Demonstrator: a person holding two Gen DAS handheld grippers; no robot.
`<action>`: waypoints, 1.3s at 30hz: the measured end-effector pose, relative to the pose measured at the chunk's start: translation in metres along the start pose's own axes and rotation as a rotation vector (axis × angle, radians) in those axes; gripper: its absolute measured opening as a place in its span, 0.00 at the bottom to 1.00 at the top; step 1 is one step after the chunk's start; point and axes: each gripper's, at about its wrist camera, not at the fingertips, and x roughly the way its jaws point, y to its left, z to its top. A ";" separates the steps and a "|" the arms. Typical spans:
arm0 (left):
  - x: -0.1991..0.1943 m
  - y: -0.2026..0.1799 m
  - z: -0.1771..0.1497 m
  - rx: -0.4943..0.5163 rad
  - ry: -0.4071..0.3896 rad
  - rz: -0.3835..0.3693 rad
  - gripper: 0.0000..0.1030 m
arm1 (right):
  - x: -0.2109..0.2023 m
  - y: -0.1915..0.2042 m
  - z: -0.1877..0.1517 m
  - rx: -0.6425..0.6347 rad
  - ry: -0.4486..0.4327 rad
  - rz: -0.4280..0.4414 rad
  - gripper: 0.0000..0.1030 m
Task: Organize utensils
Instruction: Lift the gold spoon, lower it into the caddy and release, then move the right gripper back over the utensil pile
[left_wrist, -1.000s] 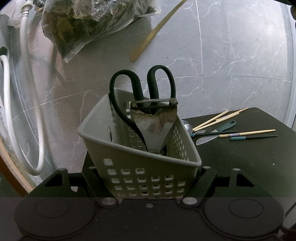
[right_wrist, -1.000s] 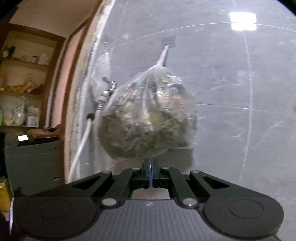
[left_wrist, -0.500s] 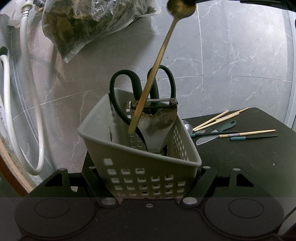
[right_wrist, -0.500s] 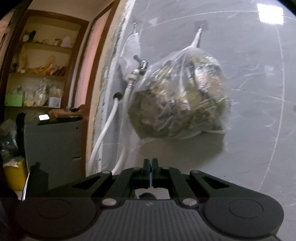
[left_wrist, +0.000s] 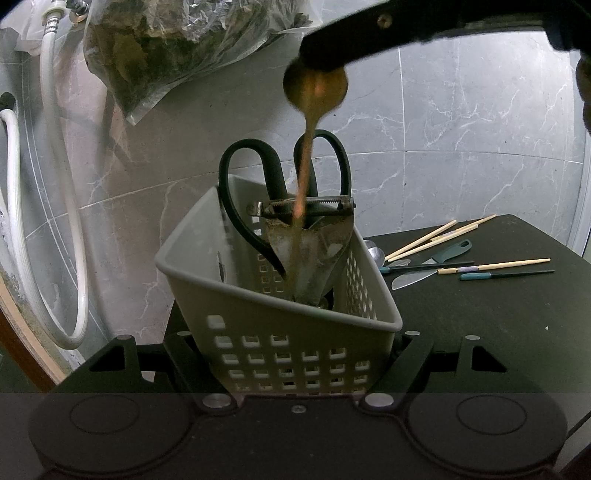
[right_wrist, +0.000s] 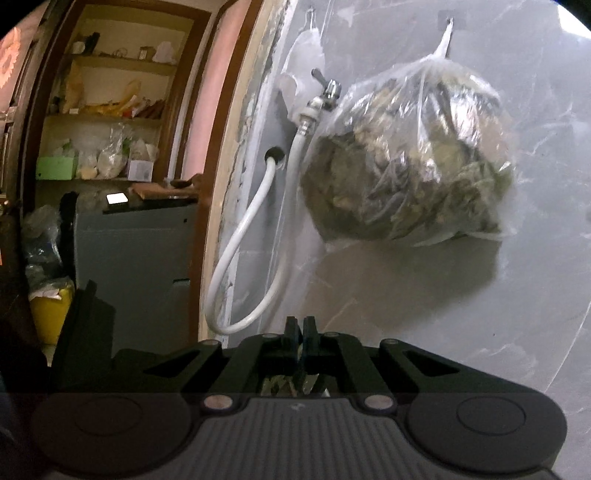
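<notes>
Left gripper (left_wrist: 295, 354) clamps the grey perforated basket (left_wrist: 258, 306) between its fingers, one on either side wall, and holds it at a tilt over the near edge of the black table (left_wrist: 498, 314). Black-handled scissors (left_wrist: 258, 184) and a metal peeler (left_wrist: 310, 243) stand inside the basket. Right gripper (left_wrist: 325, 59) reaches in from the upper right of the left wrist view, its fingers on the bowl of a gold spoon (left_wrist: 314, 88); in its own view its jaws are opening, with a narrow gap between the pads and the spoon hidden below them. The spoon hangs bowl up, blurred, its handle running down into the basket in front of the scissors. Chopsticks (left_wrist: 443, 236), a teal-handled knife (left_wrist: 432, 266) and a silver spoon (left_wrist: 376, 254) lie on the table behind the basket. Compared with half a second ago, the gold spoon sits lower and more upright, its handle now inside the basket. A second ago only its handle showed, up against the wall. The basket has not shifted.
</notes>
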 end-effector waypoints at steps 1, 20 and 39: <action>0.000 0.000 0.000 0.000 0.000 0.000 0.76 | 0.001 0.000 -0.001 0.005 0.009 0.009 0.06; 0.001 0.000 0.000 -0.001 0.002 0.002 0.76 | -0.005 -0.075 -0.033 0.382 0.046 -0.285 1.00; 0.006 -0.003 0.003 -0.013 0.015 0.012 0.76 | 0.055 -0.185 -0.181 1.014 0.443 -0.415 1.00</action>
